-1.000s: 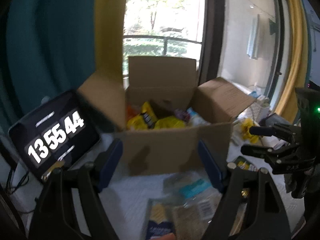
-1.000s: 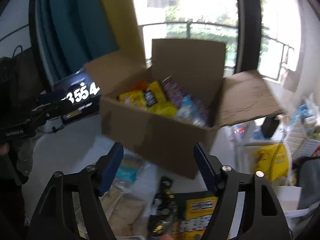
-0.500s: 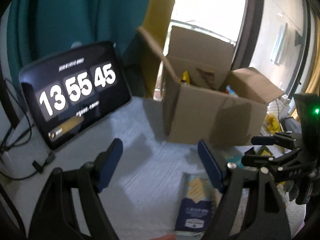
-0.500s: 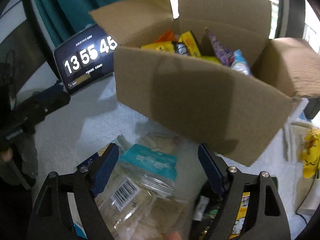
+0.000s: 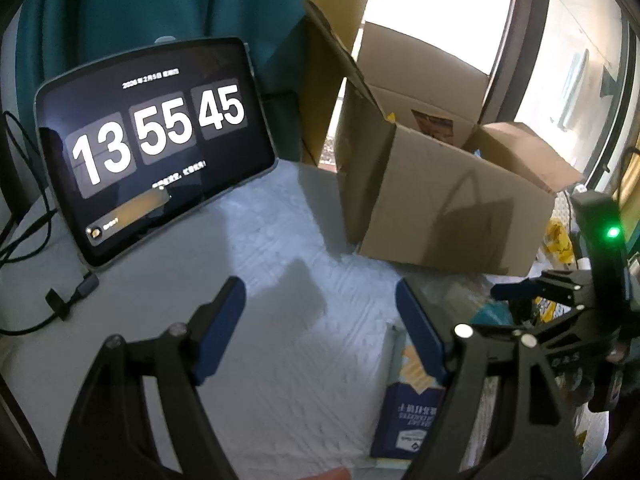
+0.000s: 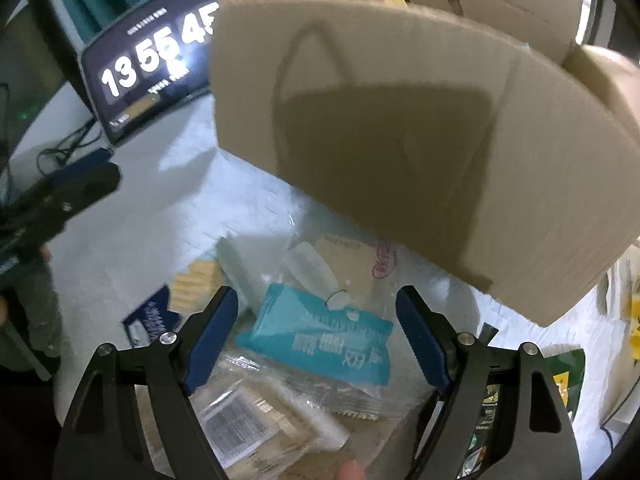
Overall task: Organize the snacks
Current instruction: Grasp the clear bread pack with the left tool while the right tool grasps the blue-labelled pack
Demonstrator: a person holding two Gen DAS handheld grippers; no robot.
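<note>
Pick-up step: the right gripper point(image 6: 316, 332) hangs wide open and empty over the teal packet point(image 6: 320, 340), which lies on the table at the box's point(image 6: 400, 128) six o'clock. Next, probably lower and close. The left gripper point(image 5: 320, 328) is open, empty.

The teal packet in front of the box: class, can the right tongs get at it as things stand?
Probably yes. The right tongs are open with the teal packet lying on top of the pile between their blue pads, nothing over it. The box stands behind.
</note>
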